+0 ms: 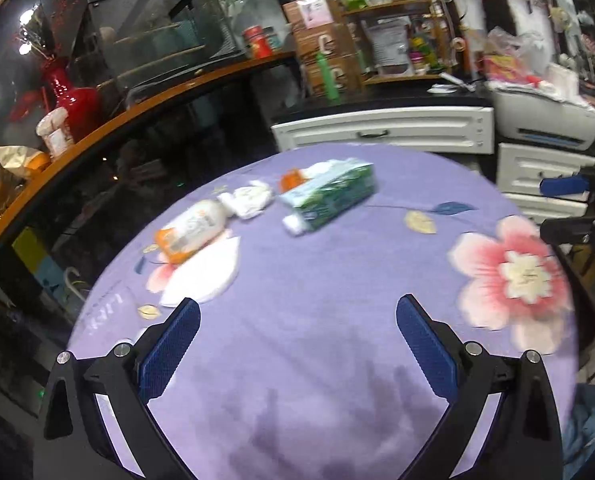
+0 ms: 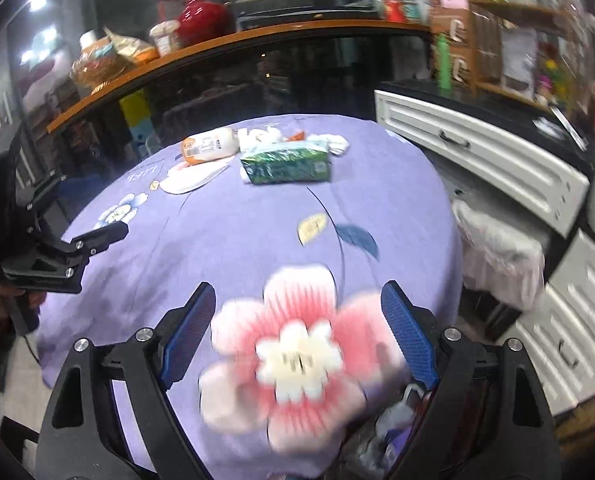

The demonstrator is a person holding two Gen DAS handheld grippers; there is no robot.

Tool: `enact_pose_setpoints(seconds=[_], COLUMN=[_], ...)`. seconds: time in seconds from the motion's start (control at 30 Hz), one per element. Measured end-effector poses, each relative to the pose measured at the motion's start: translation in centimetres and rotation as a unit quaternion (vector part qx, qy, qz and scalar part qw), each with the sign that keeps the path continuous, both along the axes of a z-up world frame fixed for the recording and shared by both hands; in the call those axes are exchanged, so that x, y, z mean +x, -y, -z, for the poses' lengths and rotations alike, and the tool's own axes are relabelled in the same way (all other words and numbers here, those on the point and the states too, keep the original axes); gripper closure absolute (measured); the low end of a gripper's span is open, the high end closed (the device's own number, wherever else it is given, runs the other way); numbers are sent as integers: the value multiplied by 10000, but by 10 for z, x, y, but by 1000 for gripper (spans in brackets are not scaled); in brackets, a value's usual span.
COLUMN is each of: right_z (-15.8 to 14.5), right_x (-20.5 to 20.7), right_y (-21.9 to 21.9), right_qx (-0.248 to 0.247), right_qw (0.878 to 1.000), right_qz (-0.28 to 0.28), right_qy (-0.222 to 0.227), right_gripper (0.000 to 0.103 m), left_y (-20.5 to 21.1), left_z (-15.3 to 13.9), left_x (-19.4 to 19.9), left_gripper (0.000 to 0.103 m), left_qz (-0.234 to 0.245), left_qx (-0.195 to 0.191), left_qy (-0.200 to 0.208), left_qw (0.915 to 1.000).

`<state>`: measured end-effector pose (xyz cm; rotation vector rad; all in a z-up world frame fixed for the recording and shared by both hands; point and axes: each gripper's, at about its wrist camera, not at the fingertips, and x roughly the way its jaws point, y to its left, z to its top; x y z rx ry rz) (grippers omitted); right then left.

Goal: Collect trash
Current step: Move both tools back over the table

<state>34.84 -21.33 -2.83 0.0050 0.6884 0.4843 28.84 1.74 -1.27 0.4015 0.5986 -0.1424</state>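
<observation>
- Left wrist view: the left gripper (image 1: 297, 320) is spread wide, its blue-padded fingers (image 1: 169, 348) grasping nothing, low over the bare purple cloth of the round table (image 1: 317, 264).
- Beyond it, in the upper middle of the frame, the trash lies together: a white bottle (image 1: 191, 230) with an orange label on its side, resting on a white paper plate (image 1: 205, 276); crumpled tissue (image 1: 251, 198) just beside the bottle's top; a green tissue pack (image 1: 329, 196) to the right of that.
- At the right edge of this frame, part of the right gripper (image 1: 569, 208) shows.
- Right wrist view: the right gripper (image 2: 297, 320) is also released and empty, hanging over a pink flower print (image 2: 293, 356) at the table's near edge.
- The same trash sits far off, at the top centre.
- A white-bagged bin (image 2: 497, 252) stands right of the table, by white drawers (image 2: 477, 160).
</observation>
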Motion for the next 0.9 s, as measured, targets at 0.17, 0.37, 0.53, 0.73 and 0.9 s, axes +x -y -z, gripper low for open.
enact_pose_setpoints(seconds=[0.17,0.37,0.53,0.73,0.9], right_z=[-2,5,14,23,27], right_x=[30,48,59,85,103], right_y=[-16,-15,-1,16,22], right_qx=[72,81,-124,-58,99], right_qw=[9999,9998,9995,9987,9978], right_qz=[-57,17,100,301,414], right_qy=[-91,-204,-273,-402,-503], right_gripper=[19,19,19,19,19], left_y=[-8,13,41,73,87], left_z=[2,1,5,29,51], left_x=[30,91,149,192,211], left_gripper=[6,6,6,6,27], left_qz=[387,1031,1490,1842,1958], left_qx=[-64,-85,206,726,1122], left_qy=[-130,-362,-658,-1234,-1597], left_qw=[9991,9940,9864,9724,9610])
